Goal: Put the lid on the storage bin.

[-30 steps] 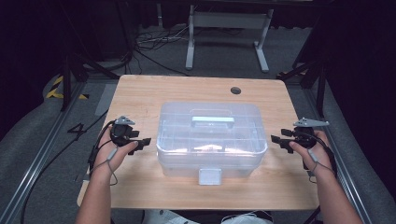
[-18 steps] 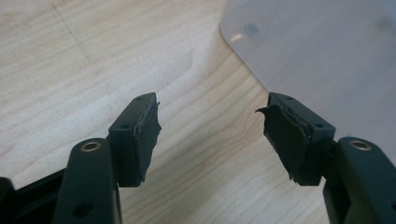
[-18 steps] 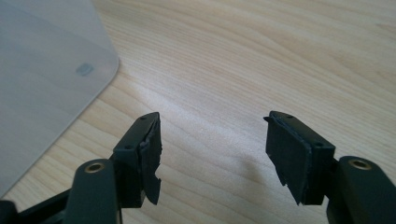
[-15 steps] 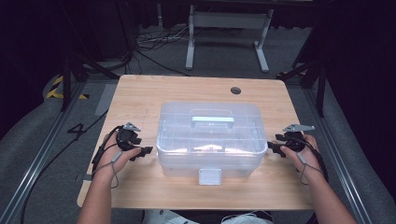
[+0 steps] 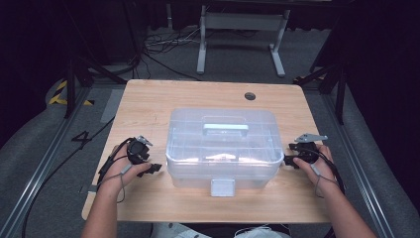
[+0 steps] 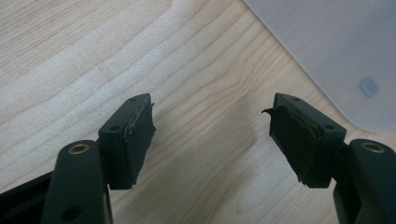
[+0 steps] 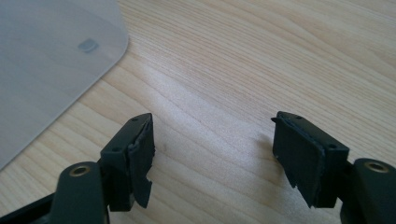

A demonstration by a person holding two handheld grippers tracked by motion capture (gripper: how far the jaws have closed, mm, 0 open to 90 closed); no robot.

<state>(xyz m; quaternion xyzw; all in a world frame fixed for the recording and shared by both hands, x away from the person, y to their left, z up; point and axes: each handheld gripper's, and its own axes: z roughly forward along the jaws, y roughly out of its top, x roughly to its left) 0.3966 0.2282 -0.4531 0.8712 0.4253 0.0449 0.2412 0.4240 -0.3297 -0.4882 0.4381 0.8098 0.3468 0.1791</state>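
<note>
A clear plastic box (image 5: 222, 148) with a handled lid and a white front latch (image 5: 222, 187) stands in the middle of the wooden table (image 5: 148, 104). My left gripper (image 5: 154, 168) rests low beside the box's left wall, open, its jaws (image 6: 212, 140) holding nothing over bare wood; the box's corner (image 6: 336, 51) lies at the upper right there. My right gripper (image 5: 288, 160) sits close to the box's right wall, open and empty (image 7: 212, 156), with the box's corner (image 7: 51, 60) at the upper left.
A round cable hole (image 5: 250, 95) lies near the table's far right edge. Behind the table stand a metal frame (image 5: 240, 29) and floor cables (image 5: 163, 44). Rails run along both sides of the table.
Both grippers have come down and inward toward the box's sides and nearer to the table's front edge. The box has not moved.
</note>
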